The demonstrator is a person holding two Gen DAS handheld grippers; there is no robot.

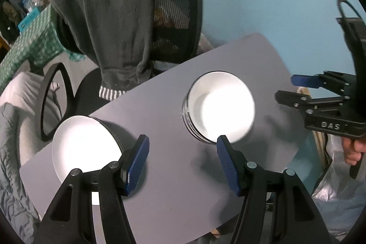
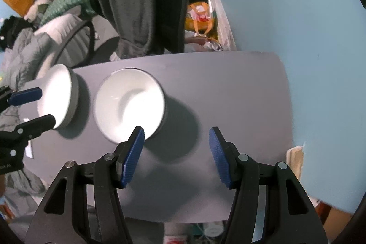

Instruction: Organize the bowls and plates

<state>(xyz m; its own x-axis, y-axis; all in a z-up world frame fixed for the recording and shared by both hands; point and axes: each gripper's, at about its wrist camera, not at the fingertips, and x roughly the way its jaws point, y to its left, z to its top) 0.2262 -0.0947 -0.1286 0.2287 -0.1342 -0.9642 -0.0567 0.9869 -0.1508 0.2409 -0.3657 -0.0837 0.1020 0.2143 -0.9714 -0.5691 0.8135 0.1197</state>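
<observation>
1. Hovering over the grey counter (image 1: 173, 175), your left gripper (image 1: 183, 159) has its jaws spread apart with nothing between them; only bare counter shows in the gap.
2. Your right gripper (image 2: 176, 152) is likewise released, jaws parted over bare counter, grasping nothing.
3. A stack of white bowls (image 1: 218, 106) stands on the counter. In the left wrist view it lies just beyond the right-hand blue pad (image 1: 226, 166), whose tip overlaps its near rim in the picture; whether they touch cannot be told.
4. In the right wrist view the same bowls (image 2: 130, 104) sit ahead and to the left of the jaws, the left-hand pad's tip crossing the near rim in the picture.
5. A stack of white plates with dark edges (image 1: 87, 148) rests near the counter's left end, apart from the bowls. Your left gripper's left-hand pad overlaps its right edge in the picture.
6. From the right wrist view the plates (image 2: 58, 95) lie at the far left, and your left gripper (image 2: 32, 106) is seen beside them, jaws open.
7. A black mesh office chair (image 1: 176, 8) stands behind the counter with a dark grey garment (image 1: 109, 15) draped over its back.
8. A pale blue wall (image 2: 297, 26) runs behind and to the right.
</observation>
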